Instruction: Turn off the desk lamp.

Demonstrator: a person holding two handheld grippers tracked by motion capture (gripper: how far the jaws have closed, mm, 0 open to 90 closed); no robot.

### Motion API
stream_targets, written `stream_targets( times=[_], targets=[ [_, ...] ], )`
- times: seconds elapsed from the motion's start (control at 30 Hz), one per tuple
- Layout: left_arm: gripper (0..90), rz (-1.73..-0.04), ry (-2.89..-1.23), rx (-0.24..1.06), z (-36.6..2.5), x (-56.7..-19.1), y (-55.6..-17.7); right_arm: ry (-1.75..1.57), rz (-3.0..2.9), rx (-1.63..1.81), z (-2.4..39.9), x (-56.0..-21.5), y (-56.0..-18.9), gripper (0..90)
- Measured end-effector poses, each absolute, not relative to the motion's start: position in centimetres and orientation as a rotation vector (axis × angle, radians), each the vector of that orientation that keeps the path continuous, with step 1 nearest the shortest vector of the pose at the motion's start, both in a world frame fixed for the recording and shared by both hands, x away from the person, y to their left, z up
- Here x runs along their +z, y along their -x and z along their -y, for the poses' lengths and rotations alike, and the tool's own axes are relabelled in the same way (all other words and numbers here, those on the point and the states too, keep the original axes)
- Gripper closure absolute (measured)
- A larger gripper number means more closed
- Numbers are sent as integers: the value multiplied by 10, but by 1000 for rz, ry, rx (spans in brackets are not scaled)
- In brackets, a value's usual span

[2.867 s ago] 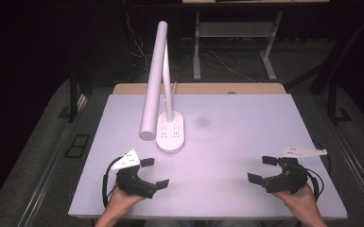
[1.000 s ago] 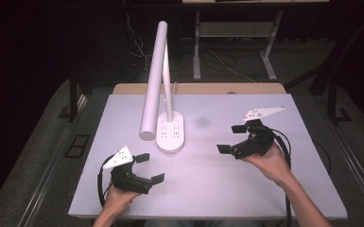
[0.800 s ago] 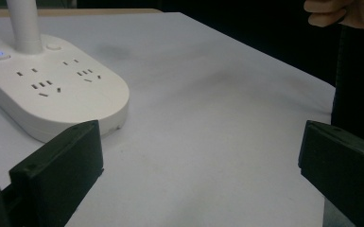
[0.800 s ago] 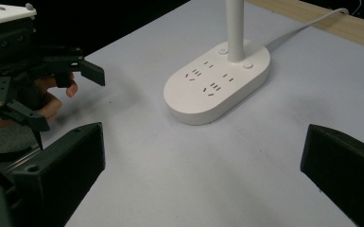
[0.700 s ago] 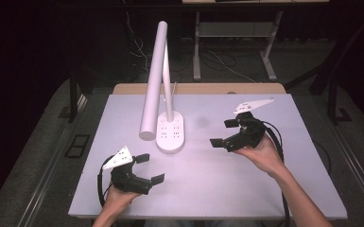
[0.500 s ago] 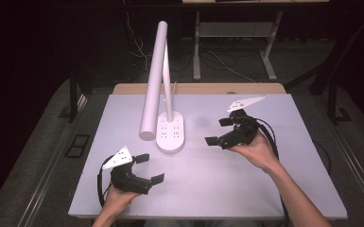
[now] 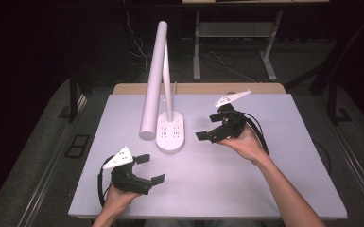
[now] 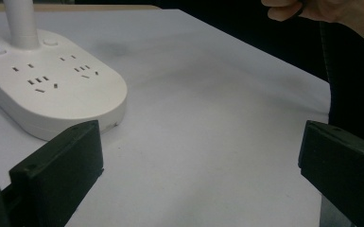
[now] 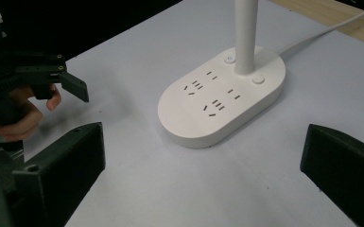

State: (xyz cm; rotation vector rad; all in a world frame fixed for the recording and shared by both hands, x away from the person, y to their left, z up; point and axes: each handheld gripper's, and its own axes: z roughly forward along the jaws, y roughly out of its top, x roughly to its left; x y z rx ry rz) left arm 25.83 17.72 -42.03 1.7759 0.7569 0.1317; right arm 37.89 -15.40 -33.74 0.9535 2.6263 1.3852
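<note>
White oval plastic lamp base with sockets (image 7: 171, 134) stands mid-table on pale grey tabletop (image 7: 264, 179); no legible writing. Right gripper (image 7: 211, 126) just beside base, jaws spread, empty. Left gripper (image 7: 150, 169) near front edge, jaws spread, empty.

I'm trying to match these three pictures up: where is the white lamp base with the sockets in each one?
High view: the lamp base sits left of the table's middle, at the foot of the white stem.
Left gripper view: upper left, beyond the left gripper's open fingers.
Right gripper view: upper middle, ahead of the right gripper's open fingers.
Shared landmark: the white stem rising from the base's button end.
</note>
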Motion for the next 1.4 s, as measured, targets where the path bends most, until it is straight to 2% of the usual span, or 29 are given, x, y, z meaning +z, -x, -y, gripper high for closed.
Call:
stream_targets(
  times=[0.07, 0.13, 0.63, 0.77, 0.8, 0.87, 1.0, 1.1, 1.2, 1.23, 1.27, 1.4],
  targets=[
    [0, -756, -1776, 131, -177, -420, -258, -959, -2633, 1383, 152, -338, -381, 8],
    [0, -756, -1775, 131, -177, -420, -258, -938, -2639, 1416, 149, -339, -385, 49],
    [0, -751, -1772, 139, -179, -420, -258, -954, -2658, 1374, 122, -351, -422, 76],
    [0, -756, -1764, 137, -179, -419, -258, -956, -2645, 1406, 119, -354, -431, 236],
    [0, -752, -1765, 139, -179, -419, -258, -956, -2645, 1406, 119, -354, -431, 236],
    [0, -751, -1768, 138, -179, -419, -258, -971, -2638, 1423, 118, -355, -437, 305],
    [0, -752, -1765, 134, -179, -419, -257, -975, -2634, 1414, 115, -356, -443, 373],
    [0, -749, -1767, 137, -180, -419, -258, -986, -2637, 1396, 111, -360, -452, 472],
    [0, -748, -1767, 138, -180, -419, -258, -1005, -2631, 1407, 109, -362, -456, 515],
    [0, -748, -1767, 139, -180, -419, -257, -1014, -2627, 1424, 107, -365, -460, 578],
    [0, -747, -1769, 138, -180, -419, -257, -1014, -2627, 1424, 107, -365, -460, 578],
    [0, -745, -1769, 139, -180, -419, -257, -1022, -2647, 1420, 102, -373, -468, 678]
  ],
)
